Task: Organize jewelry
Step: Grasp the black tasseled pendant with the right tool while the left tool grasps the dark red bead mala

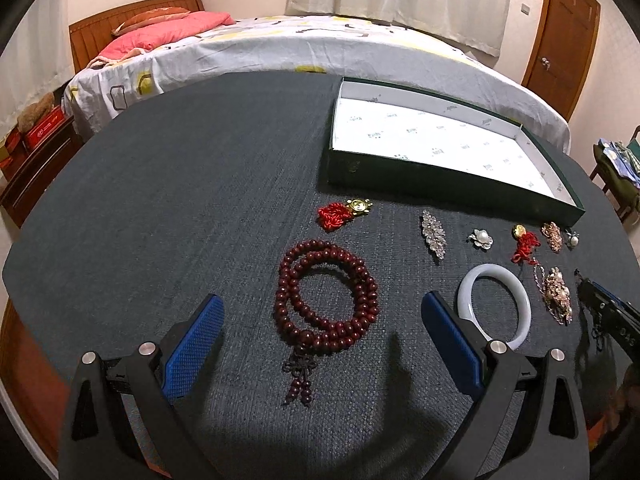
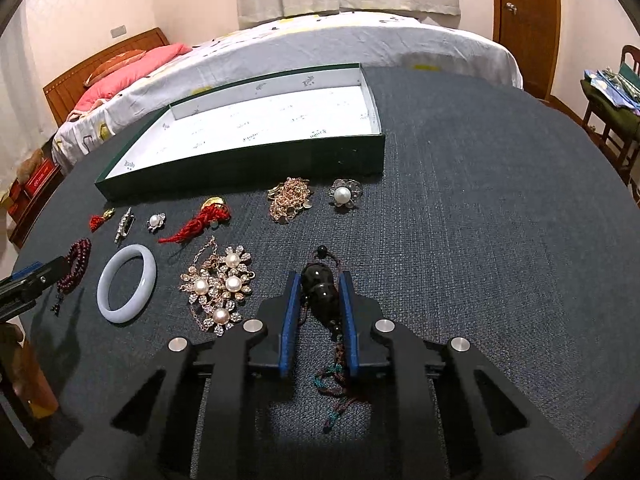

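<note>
A dark, glossy carved pendant (image 2: 320, 294) on a braided maroon cord with teal beads lies on the grey woven table cover (image 2: 480, 220), and the right gripper (image 2: 320, 300) has its blue pads drawn in narrow against the pendant's two sides, so it appears pinched though not yet lifted. The cord (image 2: 334, 384) trails loose toward the camera between the fingers. The main risk from here is that the smooth, rounded pendant slips out of the flat pads on the way up, or that the dangling cord drags and snags on the neighbouring gold-and-pearl flower cluster (image 2: 218, 288), pulling it out of place. The left gripper (image 1: 320, 340) stands wide, holding nothing, poised over the coiled dark red bead strand (image 1: 326, 300) with its knotted tassel; closing carelessly could catch only one loop and let the rest uncoil. The long green tray with a white printed lining (image 2: 248, 168) sits at the far side of the table with nothing in it. Laid out near the tray are one pale jade bangle (image 2: 126, 282), one rhinestone bar brooch (image 1: 434, 234), two small pearl brooches (image 2: 155, 222) (image 2: 345, 194), two red tasselled gold charms (image 2: 101, 218) (image 2: 202, 216) and one heap of rose-gold chain (image 2: 289, 198).
</note>
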